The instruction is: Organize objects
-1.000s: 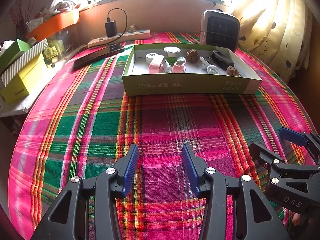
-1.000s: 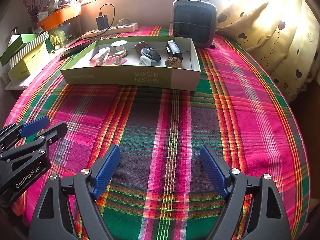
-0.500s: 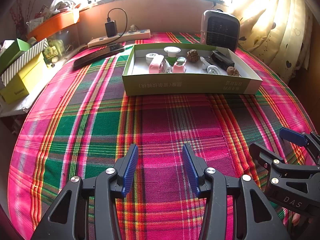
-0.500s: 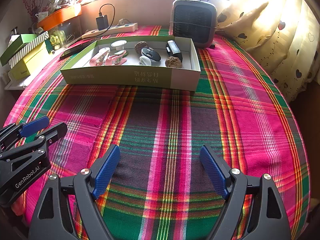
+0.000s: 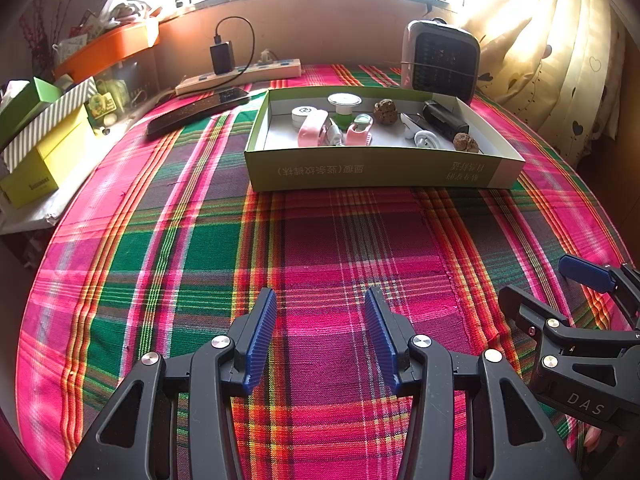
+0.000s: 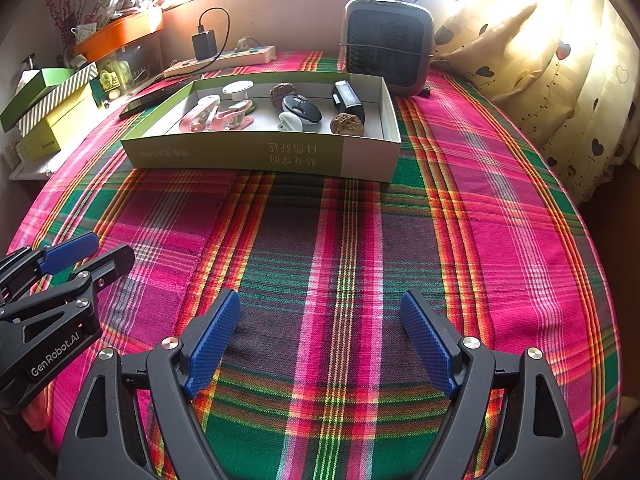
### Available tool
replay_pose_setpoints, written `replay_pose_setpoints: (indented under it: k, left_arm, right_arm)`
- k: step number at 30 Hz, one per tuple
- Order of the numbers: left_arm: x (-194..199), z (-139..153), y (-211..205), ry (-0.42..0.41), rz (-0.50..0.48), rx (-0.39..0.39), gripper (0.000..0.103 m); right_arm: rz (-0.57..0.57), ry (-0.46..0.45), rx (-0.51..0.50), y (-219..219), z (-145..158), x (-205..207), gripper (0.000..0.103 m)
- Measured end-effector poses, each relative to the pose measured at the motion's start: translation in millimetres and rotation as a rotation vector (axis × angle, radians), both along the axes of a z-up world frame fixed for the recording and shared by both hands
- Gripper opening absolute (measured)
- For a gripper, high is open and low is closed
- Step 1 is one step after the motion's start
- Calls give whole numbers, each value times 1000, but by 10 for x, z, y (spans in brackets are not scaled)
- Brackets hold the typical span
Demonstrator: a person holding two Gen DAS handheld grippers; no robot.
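Nothing moved since prev frames: both tongs, left (image 5: 320,340) & right (image 6: 320,344), released w/ nothing between; box (image 5: 376,170) items partly hidden by its wall.

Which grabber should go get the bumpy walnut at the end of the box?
Probably the right gripper. The walnut sits at the box's right end, nearer that side, and its jaws are open and empty. The left gripper would reach across.

A shallow green box (image 6: 240,156) lies open at the far middle of the plaid-covered counter (image 6: 320,260). Inside it lie pink clips (image 6: 200,118) at left, two walnuts (image 6: 347,124), a white-capped jar (image 6: 238,90) and a black device (image 6: 347,98) at right.
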State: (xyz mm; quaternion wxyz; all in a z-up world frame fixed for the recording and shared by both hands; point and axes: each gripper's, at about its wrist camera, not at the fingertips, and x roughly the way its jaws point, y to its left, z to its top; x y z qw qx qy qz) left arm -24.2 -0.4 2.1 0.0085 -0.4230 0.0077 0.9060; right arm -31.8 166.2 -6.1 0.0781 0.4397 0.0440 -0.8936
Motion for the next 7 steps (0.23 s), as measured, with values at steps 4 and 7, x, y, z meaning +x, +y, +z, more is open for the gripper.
replay_pose_setpoints:
  k: [4, 7]
  left_arm:
    - [0, 0, -2, 0, 0, 1, 44]
    - [0, 0, -1, 0, 0, 1, 44]
  right_arm:
    - [0, 0, 0, 0, 0, 0, 82]
    - [0, 0, 0, 0, 0, 0, 82]
